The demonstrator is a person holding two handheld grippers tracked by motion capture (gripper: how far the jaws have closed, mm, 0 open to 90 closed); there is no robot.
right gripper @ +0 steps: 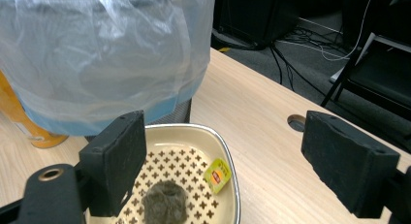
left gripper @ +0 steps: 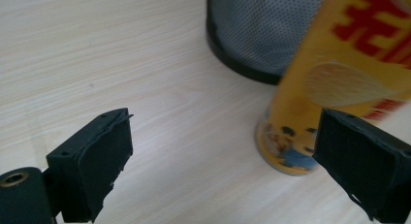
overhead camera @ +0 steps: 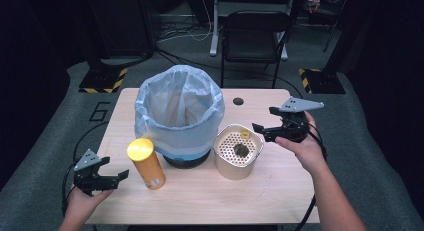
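Your right claw (overhead camera: pixel 260 130) hangs wide open and empty over the strainer pan (overhead camera: pixel 238 152) near the bench's middle; clip its rim and the tea bag (right gripper: pixel 165 203) spills. Your left claw (overhead camera: pixel 114 177), open and empty near the front-left corner, could topple the chip can (overhead camera: pixel 146 164).

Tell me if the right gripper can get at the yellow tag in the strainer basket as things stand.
Probably yes. The right gripper hangs open beside the strainer basket, whose top is uncovered, and the yellow tag lies exposed, apart from the dark clump.
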